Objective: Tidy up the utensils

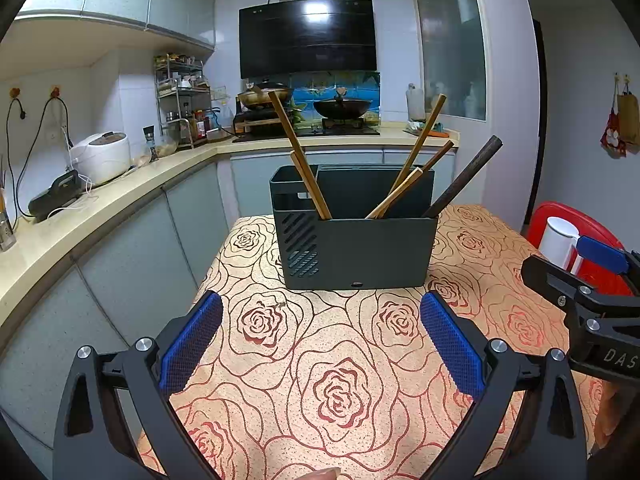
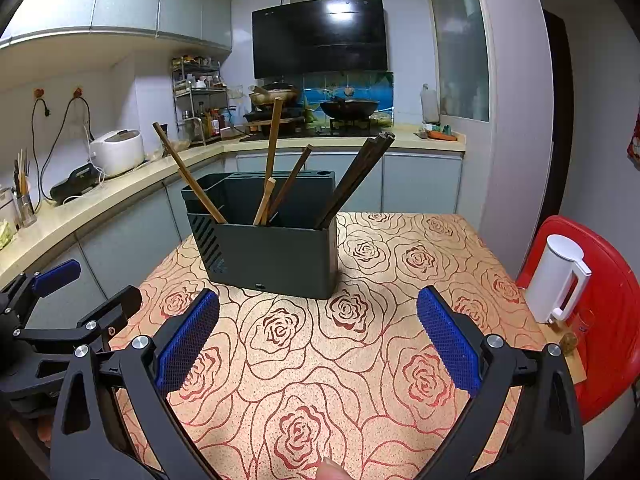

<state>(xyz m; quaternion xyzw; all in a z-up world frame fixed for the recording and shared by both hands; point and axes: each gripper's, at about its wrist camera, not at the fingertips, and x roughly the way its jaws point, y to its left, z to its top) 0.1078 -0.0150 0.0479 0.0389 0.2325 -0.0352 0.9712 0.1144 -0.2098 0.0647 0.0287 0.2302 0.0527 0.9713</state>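
- Standing by the table, left wrist view first: left gripper [image 1: 320, 336] spread wide, nothing between its blue pads, hovering over the rose-patterned tablecloth [image 1: 340, 380].
- Dark holder [image 1: 356, 248] sits at 12 o'clock from it, upright on the cloth. Light chopsticks [image 1: 298, 156] lean toward 11 o'clock from its left end; more light sticks [image 1: 420, 152] lean toward 1 o'clock mid-box; dark chopsticks [image 1: 466, 176] lean out at the right end.
- Right gripper [image 1: 576, 272] at 3 o'clock.
- Right wrist view: right gripper [image 2: 318, 332] also wide and empty; holder [image 2: 276, 256] at 12 o'clock, white kettle [image 2: 556, 280] at 2 o'clock.
- No loose utensil shows on the cloth. All sticks stand in the box, mixed and splayed.
- Judgement: fits either sorting by kind pending or a finished gathering; I cannot tell which.
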